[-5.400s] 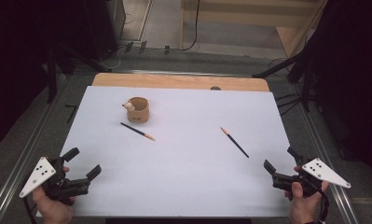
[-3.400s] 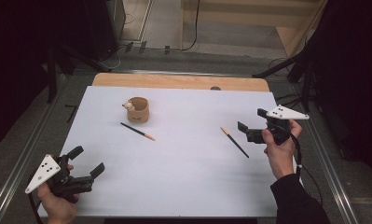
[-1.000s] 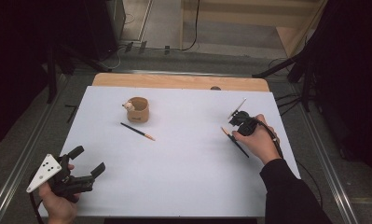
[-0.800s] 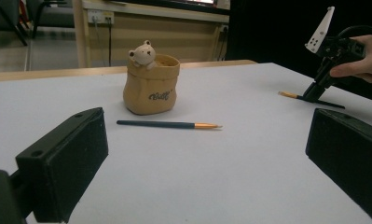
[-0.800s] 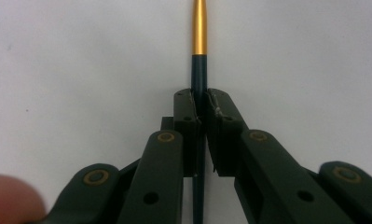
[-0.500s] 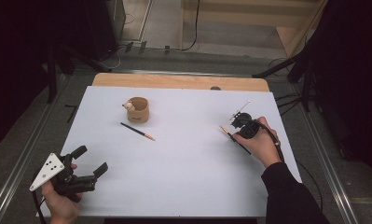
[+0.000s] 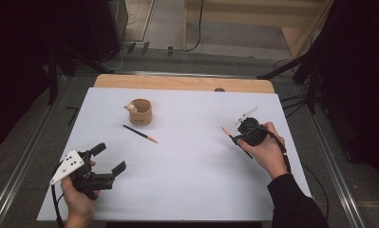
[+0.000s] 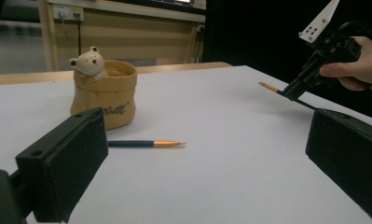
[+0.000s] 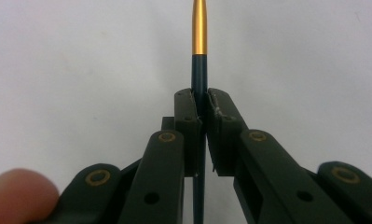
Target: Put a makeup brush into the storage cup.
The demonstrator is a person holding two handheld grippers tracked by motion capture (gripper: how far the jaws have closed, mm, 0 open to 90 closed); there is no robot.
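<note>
My right gripper (image 7: 238, 137) (image 9: 201, 106) is shut on a dark blue pencil (image 7: 225, 130) (image 9: 200, 28) with a gold end, at the right of the white table sheet (image 7: 196, 180). The pencil's gold end sticks out past the pads. In the left gripper view that gripper (image 8: 293, 89) and its pencil (image 8: 267, 86) show far right. A second pencil of the same kind (image 7: 139, 134) (image 8: 141, 143) lies in front of a tan cup with a small bear figure (image 7: 140, 112) (image 8: 104, 93). Near the front left, my left gripper (image 7: 108, 158) (image 8: 204, 163) stands open with nothing between its jaws.
A bare wooden strip (image 7: 177, 83) runs along the table's back edge. Metal rails (image 7: 16, 180) flank the table on the floor. Dark stands and cables sit beyond the back and right edges.
The right gripper has settled onto the right pencil and shifted slightly toward the near right. The left gripper has drifted a little to the right. The cup and second pencil lie as before.
</note>
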